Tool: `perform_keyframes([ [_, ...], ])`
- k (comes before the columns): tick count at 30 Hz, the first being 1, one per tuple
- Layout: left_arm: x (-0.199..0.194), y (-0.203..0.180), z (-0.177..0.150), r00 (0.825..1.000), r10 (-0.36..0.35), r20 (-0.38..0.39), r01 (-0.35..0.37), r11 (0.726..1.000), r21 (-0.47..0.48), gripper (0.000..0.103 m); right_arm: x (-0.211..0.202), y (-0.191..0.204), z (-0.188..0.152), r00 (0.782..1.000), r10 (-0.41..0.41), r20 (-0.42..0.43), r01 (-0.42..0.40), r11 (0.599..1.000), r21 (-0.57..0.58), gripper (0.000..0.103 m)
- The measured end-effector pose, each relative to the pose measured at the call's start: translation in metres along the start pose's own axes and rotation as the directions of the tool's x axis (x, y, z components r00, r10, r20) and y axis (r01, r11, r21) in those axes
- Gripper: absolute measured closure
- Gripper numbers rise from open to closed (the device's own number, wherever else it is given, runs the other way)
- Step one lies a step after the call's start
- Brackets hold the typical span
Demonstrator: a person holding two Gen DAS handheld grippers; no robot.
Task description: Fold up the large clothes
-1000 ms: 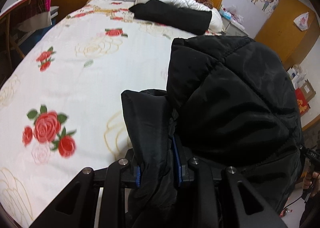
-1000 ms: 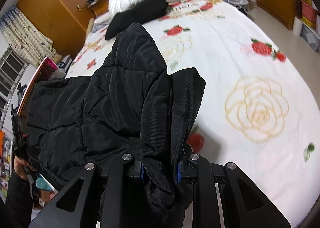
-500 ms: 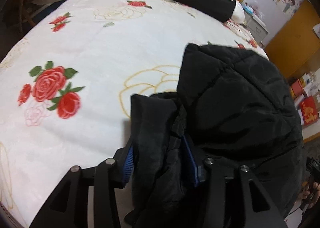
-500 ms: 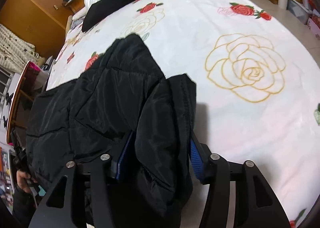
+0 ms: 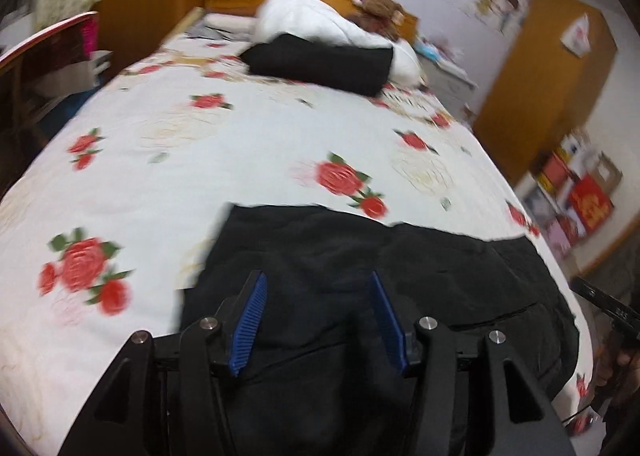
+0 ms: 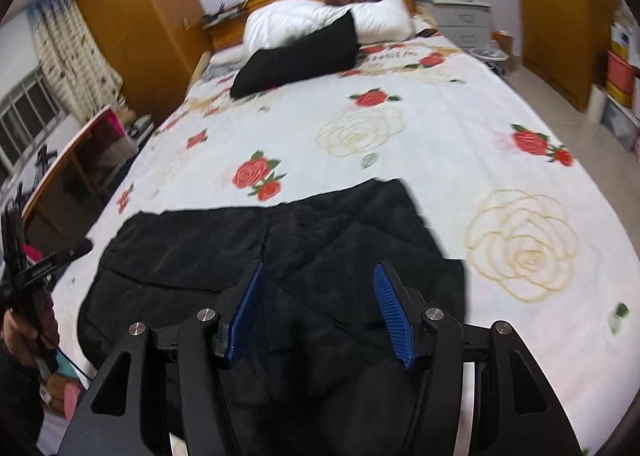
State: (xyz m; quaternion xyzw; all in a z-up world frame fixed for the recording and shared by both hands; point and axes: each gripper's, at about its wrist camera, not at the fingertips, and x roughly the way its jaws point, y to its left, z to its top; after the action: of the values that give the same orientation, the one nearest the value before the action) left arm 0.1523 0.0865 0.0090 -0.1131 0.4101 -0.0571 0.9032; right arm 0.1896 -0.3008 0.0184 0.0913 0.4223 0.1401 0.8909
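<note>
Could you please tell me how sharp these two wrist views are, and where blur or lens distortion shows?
Left wrist view: motion blur smears the roses on the bedspread and the far wall; the black jacket loses its quilting. Right wrist view: somewhat sharper, roses still soft. Both: fisheye bends the bed edges, corners go dark.

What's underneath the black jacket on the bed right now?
The black jacket lies flat on the rose-print bedsheet, which shows all around its far edge. Whatever part of the sheet, or anything else, sits beneath the jacket is covered and cannot be seen.
</note>
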Motion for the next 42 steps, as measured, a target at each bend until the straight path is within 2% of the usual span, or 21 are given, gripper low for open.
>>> perform_keyframes([
  [2,0.033,-0.013,-0.001,0.999,0.021,-0.042,-0.02,0.999,0.028,0.047,0.02,-0.001,-0.001,0.999,-0.033,-0.013,0.033,0.999,-0.005,0.046],
  [4,0.06,-0.013,-0.006,0.994,0.073,-0.082,-0.069,0.997,0.045,0.047,0.041,-0.009,-0.003,0.997,-0.076,-0.034,0.076,0.997,-0.003,0.046],
  [5,0.071,-0.009,-0.009,0.993,0.074,-0.09,-0.071,0.997,0.039,0.047,0.051,-0.015,-0.006,0.994,-0.099,-0.046,0.099,0.995,-0.001,0.046],
  [9,0.081,-0.002,-0.017,0.997,0.041,-0.069,-0.041,0.999,0.009,0.045,0.074,-0.043,-0.019,0.992,-0.087,-0.09,0.095,0.992,0.086,0.047],
  [16,0.086,-0.007,-0.02,0.995,0.069,-0.068,-0.067,0.997,0.029,0.044,0.076,-0.036,-0.02,0.986,-0.131,-0.1,0.137,0.989,0.05,0.047],
  [19,0.078,-0.011,-0.015,0.991,0.101,-0.083,-0.098,0.994,0.045,0.044,0.072,-0.033,-0.017,0.981,-0.158,-0.116,0.165,0.985,0.045,0.047],
  [22,0.058,-0.01,-0.014,0.99,0.121,-0.065,-0.119,0.992,0.038,0.044,0.053,-0.025,-0.014,0.979,-0.18,-0.095,0.184,0.982,0.031,0.047],
  [25,0.031,0.002,-0.018,0.991,0.128,-0.026,-0.127,0.992,0.021,0.044,0.023,-0.02,-0.018,0.989,-0.14,-0.053,0.143,0.989,0.049,0.047],
  [27,0.018,0.016,-0.026,0.987,0.158,-0.014,-0.158,0.987,0.006,0.044,0.002,-0.017,-0.026,0.991,-0.135,-0.021,0.136,0.99,0.044,0.047],
  [29,0.016,0.033,-0.037,0.984,0.176,-0.034,-0.177,0.984,-0.03,0.044,-0.008,-0.019,-0.039,0.991,-0.133,-0.017,0.133,0.989,0.057,0.047],
  [33,0.02,0.055,-0.051,0.982,0.172,-0.076,-0.179,0.979,-0.099,0.044,0.004,-0.03,-0.057,0.988,-0.14,-0.07,0.146,0.986,0.079,0.047],
  [36,0.009,0.047,-0.049,0.981,0.182,-0.068,-0.188,0.978,-0.091,0.044,-0.006,-0.029,-0.054,0.987,-0.149,-0.055,0.154,0.985,0.085,0.047],
  [42,-0.032,0.015,-0.056,0.989,0.146,-0.005,-0.146,0.988,-0.043,0.044,-0.048,-0.006,-0.054,0.99,-0.143,0.012,0.143,0.989,0.04,0.047],
])
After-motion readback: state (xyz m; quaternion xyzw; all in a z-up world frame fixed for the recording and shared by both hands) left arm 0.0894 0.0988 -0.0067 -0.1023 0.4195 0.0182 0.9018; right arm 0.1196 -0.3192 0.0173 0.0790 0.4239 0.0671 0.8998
